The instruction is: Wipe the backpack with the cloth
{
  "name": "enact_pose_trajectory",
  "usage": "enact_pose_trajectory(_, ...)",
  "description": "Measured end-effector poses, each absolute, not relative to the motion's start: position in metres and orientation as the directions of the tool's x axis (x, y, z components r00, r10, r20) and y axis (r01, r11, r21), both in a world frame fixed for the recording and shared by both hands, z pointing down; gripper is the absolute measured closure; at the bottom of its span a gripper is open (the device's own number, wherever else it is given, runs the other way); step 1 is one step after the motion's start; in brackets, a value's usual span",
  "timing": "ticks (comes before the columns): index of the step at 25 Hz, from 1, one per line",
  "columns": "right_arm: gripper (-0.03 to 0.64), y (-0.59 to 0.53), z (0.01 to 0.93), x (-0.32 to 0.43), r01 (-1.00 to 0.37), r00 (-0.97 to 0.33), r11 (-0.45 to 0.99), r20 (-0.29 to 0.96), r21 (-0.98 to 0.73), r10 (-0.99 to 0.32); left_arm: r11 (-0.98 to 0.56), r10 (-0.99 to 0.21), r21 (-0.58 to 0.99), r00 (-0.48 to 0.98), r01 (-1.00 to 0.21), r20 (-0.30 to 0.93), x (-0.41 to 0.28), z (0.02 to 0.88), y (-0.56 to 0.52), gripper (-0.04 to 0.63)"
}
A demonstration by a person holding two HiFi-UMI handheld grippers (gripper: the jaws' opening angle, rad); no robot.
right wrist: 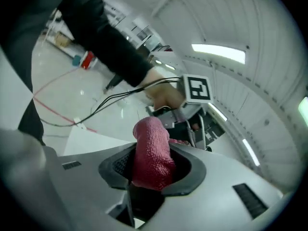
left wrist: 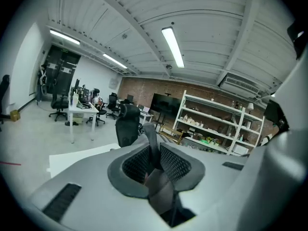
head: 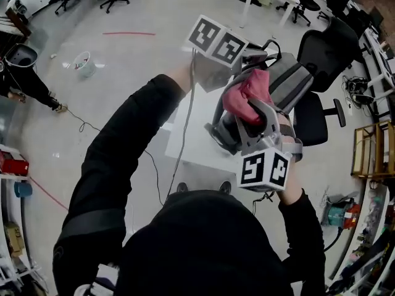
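Observation:
The grey backpack (head: 293, 82) stands on a white table (head: 191, 134) in the head view. My left gripper (head: 250, 57) reaches it from the left, just past its marker cube. In the left gripper view the gripper (left wrist: 154, 166) is shut on a grey backpack strap (left wrist: 152, 141) that runs up between the jaws. My right gripper (head: 244, 113) comes from below, shut on a red cloth (head: 247, 92) that bunches beside the backpack's near side. The right gripper view shows the cloth (right wrist: 153, 150) sticking up out of the gripper (right wrist: 151, 170), with the left gripper's cube (right wrist: 197, 88) and a hand beyond it.
A black office chair (head: 324, 54) stands right behind the table. Wooden shelves (head: 373, 147) line the right side. A cable (head: 185, 122) hangs from the left gripper down past the table. The left gripper view shows another chair (left wrist: 127, 126), a white desk (left wrist: 82, 112) and white shelving (left wrist: 216, 124).

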State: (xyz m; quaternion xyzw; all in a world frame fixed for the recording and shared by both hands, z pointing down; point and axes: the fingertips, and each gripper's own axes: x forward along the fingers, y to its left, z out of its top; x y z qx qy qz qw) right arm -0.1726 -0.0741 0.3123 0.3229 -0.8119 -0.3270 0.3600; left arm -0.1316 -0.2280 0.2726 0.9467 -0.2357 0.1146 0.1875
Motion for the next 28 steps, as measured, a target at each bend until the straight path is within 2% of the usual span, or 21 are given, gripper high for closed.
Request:
enact_pose_trajectory(3,0.477,-0.064,0.368,-0.19,-0.208,-0.385,0.458,0.358,0.864,-0.851,-0.835,-0.372,0.311,0.882,-0.454,0.289,-0.133,0.276,-0.23,0.52)
enact_pose_trajectory(10,0.477,-0.061,0.563,-0.18,-0.278,-0.241,0.683,0.64,0.675,-0.73,-0.846,-0.329,0.345,0.907,-0.407,0.262,-0.119,0.29,-0.237,0.52)
enact_pose_trajectory(13,0.477,-0.055,0.61,-0.177,-0.324,-0.227,0.737,0.708,0.593,-0.669,-0.841,-0.33,0.36,0.911,-0.403,0.248,-0.113,0.293,-0.241,0.52)
enact_pose_trajectory(18,0.477,-0.039,0.653,-0.182,-0.298,-0.205,0.793,0.776,0.532,-0.597,-0.839,-0.335,0.366,0.912,-0.402,0.235,-0.125,0.29,-0.241,0.52)
enact_pose_trajectory(22,0.477,-0.044,0.581,-0.189,-0.344,-0.314,0.728,0.658,0.593,-0.684,-0.849,-0.329,0.343,0.91,-0.402,0.252,-0.12,0.289,-0.24,0.52)
enact_pose_trajectory(25,0.477,-0.045,0.473,-0.193,-0.402,-0.417,0.622,0.471,0.672,-0.777,-0.855,-0.328,0.323,0.905,-0.407,0.272,-0.12,0.289,-0.24,0.518)
enact_pose_trajectory(28,0.477,-0.056,0.359,-0.167,-0.499,-0.449,0.477,0.255,0.723,-0.856,-0.851,-0.35,0.299,0.891,-0.432,0.29,-0.12,0.29,-0.243,0.518)
